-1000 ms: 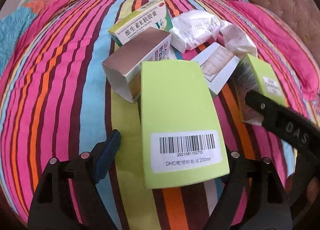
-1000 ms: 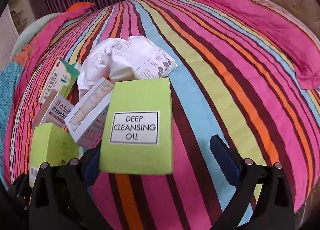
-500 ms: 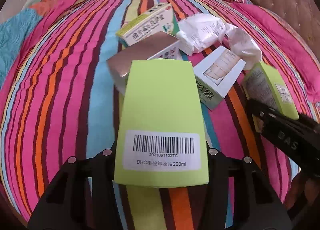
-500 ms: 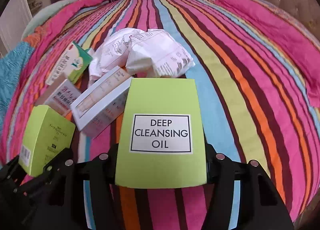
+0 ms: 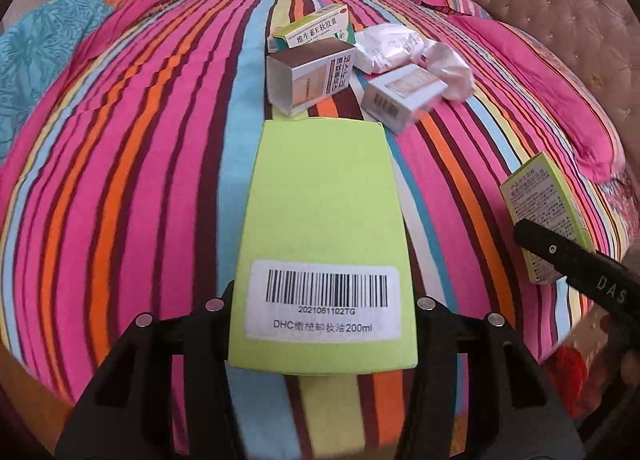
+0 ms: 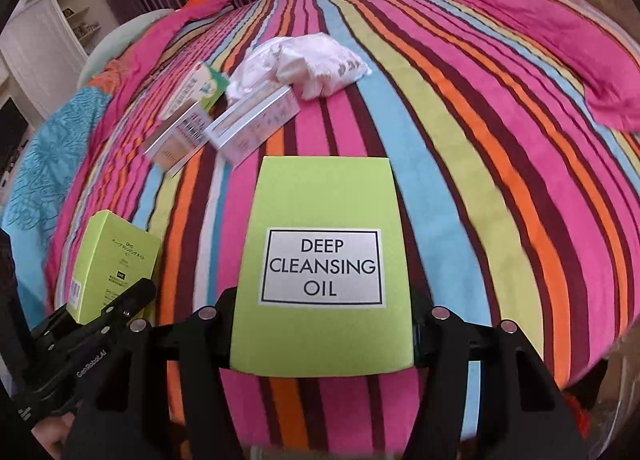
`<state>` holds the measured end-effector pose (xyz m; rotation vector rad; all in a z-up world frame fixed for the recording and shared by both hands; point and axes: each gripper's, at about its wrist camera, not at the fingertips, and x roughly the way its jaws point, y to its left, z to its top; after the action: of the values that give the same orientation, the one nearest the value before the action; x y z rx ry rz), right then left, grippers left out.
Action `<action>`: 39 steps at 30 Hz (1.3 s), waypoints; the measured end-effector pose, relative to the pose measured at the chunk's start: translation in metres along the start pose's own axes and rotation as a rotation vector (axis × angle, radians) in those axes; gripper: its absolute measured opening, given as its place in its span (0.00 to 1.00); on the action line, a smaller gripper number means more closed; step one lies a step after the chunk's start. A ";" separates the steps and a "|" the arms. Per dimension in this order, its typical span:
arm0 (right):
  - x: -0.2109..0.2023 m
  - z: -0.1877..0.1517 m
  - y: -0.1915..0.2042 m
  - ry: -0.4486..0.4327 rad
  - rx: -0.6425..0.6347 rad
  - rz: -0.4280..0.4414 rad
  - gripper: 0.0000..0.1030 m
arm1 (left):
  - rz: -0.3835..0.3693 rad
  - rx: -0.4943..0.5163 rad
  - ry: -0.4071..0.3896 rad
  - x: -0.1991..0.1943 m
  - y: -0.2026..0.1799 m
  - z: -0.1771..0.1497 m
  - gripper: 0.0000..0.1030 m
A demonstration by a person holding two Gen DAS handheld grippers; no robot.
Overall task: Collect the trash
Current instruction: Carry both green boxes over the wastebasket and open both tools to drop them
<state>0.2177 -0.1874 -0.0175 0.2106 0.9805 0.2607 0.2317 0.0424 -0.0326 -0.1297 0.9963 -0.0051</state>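
My left gripper [image 5: 322, 308] is shut on a lime-green box with a barcode label [image 5: 324, 220] and holds it above the striped bed. My right gripper [image 6: 322, 316] is shut on a second lime-green box marked "DEEP CLEANSING OIL" [image 6: 322, 252], also lifted. Each held box shows in the other view: the right one at the right edge [image 5: 544, 212], the left one at lower left [image 6: 112, 260]. Left on the bed are a green-white box [image 5: 312, 30], a silver box [image 5: 310, 74], a white box [image 5: 402, 98] and crumpled white wrappers [image 5: 412, 56].
The striped bedspread [image 5: 140, 180] covers the whole bed. A pink pillow [image 6: 560, 32] lies at the right, a teal blanket [image 6: 44, 164] at the left, a tufted headboard [image 5: 560, 12] behind. A white shelf [image 6: 48, 32] stands at far left.
Both grippers closed on their green boxes, then lifted them and pulled back from the pile. The remaining boxes and wrappers now look farther away.
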 end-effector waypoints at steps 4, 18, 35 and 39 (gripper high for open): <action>-0.020 -0.023 0.001 0.013 -0.004 0.057 0.53 | -0.030 0.016 0.009 -0.022 0.002 -0.032 0.47; -0.054 -0.112 0.010 0.132 -0.043 0.117 0.53 | -0.052 0.089 0.109 -0.066 0.000 -0.134 0.47; -0.034 -0.180 0.002 0.366 0.023 0.136 0.53 | -0.086 0.027 0.263 -0.064 0.003 -0.198 0.47; -0.026 -0.186 0.006 0.404 0.012 0.128 0.53 | -0.103 0.005 0.331 -0.052 0.007 -0.209 0.47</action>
<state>0.0473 -0.1787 -0.0957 0.2369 1.3710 0.4253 0.0279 0.0301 -0.1015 -0.1790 1.3190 -0.1266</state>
